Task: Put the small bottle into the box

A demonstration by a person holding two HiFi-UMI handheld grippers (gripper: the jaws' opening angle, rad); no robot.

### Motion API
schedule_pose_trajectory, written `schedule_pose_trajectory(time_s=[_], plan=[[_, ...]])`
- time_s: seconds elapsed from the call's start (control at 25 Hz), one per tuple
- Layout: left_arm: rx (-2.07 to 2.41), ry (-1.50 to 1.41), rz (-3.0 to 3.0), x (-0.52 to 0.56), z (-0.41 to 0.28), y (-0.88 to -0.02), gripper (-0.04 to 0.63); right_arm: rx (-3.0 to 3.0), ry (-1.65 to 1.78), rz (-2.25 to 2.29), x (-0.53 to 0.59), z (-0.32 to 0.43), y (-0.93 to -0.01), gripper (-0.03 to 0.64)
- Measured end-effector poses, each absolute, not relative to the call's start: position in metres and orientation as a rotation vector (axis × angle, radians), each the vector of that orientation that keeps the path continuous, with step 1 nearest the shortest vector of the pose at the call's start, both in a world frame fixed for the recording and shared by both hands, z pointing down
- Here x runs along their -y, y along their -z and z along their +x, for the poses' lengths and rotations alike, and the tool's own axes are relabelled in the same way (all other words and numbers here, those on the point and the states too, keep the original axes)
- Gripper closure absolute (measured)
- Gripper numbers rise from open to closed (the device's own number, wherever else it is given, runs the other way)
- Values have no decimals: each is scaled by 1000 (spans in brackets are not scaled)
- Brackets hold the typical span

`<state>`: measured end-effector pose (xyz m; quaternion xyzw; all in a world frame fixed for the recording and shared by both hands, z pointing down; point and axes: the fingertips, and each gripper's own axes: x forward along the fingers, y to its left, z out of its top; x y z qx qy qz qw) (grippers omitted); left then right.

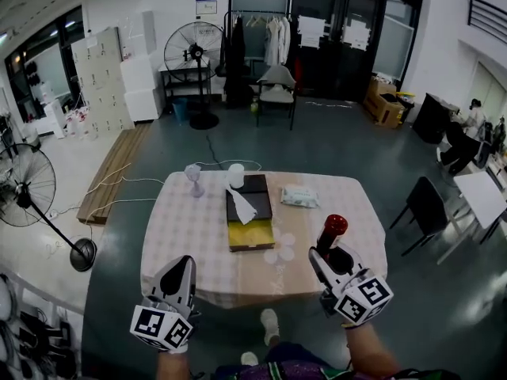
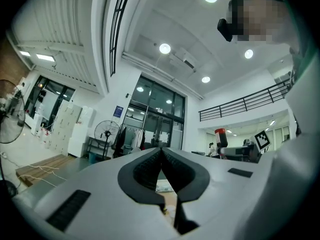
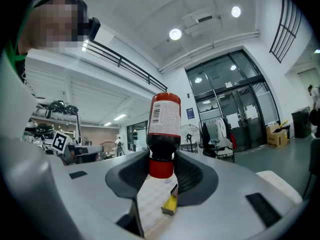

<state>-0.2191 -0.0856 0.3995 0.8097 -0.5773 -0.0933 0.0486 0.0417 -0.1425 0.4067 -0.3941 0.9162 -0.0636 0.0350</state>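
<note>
A small dark bottle (image 1: 331, 231) with a red label and a red cap is held above the table's right front part. My right gripper (image 1: 326, 253) is shut on it. In the right gripper view the jaws clamp the cap end, and the bottle (image 3: 164, 129) sticks out past my right gripper (image 3: 161, 160). The box (image 1: 250, 234) lies open mid-table, with a yellow inside and a black lid behind it, left of the bottle. My left gripper (image 1: 179, 279) hovers at the table's front left corner. Its jaws meet with nothing between them in the left gripper view (image 2: 161, 153).
A checked cloth covers the table (image 1: 190, 236). Along its far side stand a wine glass (image 1: 193, 177), a white cup (image 1: 236, 174) and a tissue pack (image 1: 299, 196). A white paper (image 1: 244, 207) lies on the box lid. A black chair (image 1: 428, 209) stands to the right.
</note>
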Motion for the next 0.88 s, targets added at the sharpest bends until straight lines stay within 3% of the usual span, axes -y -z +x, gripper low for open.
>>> schedule_pose_trajectory(time_s=[0.88], plan=[[1907, 175, 2385, 274, -202, -404, 572, -2974, 274, -946, 372, 10, -446, 460]])
